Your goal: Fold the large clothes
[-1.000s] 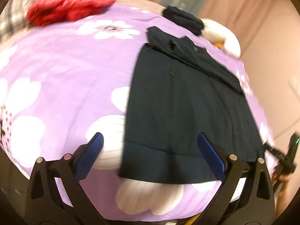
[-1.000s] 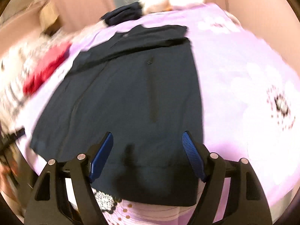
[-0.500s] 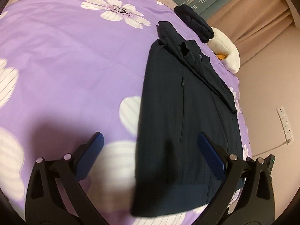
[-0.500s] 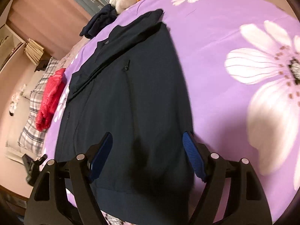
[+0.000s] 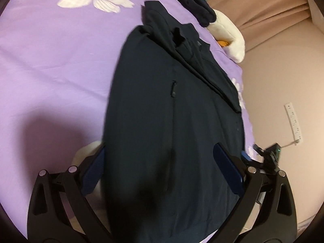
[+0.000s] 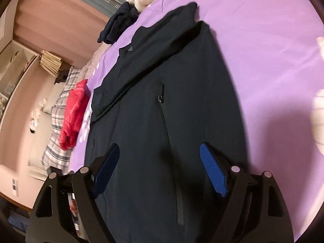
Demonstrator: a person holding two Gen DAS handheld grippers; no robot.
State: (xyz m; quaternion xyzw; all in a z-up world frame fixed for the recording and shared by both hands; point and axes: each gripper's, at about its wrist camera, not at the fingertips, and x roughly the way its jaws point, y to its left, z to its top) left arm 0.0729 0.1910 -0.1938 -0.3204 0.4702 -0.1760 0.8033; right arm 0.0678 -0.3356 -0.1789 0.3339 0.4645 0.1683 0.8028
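A dark navy zip jacket (image 5: 162, 109) lies flat on the purple flowered bedspread (image 5: 50, 60), sleeves folded across its upper part, collar at the far end. My left gripper (image 5: 162, 168) hovers open over the jacket's lower half, its blue pads (image 5: 228, 170) wide apart with nothing pinched. In the right wrist view the same jacket (image 6: 182, 93) fills the middle, and my right gripper (image 6: 160, 170) stands open above its lower part near the pocket zip (image 6: 162, 99). Neither gripper visibly presses the cloth.
A folded dark garment (image 5: 192, 4) and a white plush toy (image 5: 228, 34) sit at the bed's far end. A red garment (image 6: 75, 111) lies on a plaid pillow (image 6: 54, 141) at the bed's side. A wall power strip (image 5: 293, 121) and a black device (image 5: 271, 156) are beside the bed.
Both grippers moved forward and lower over the jacket; its hem has slid beneath the fingers and the cloth now fills more of each view. The views also rotated.
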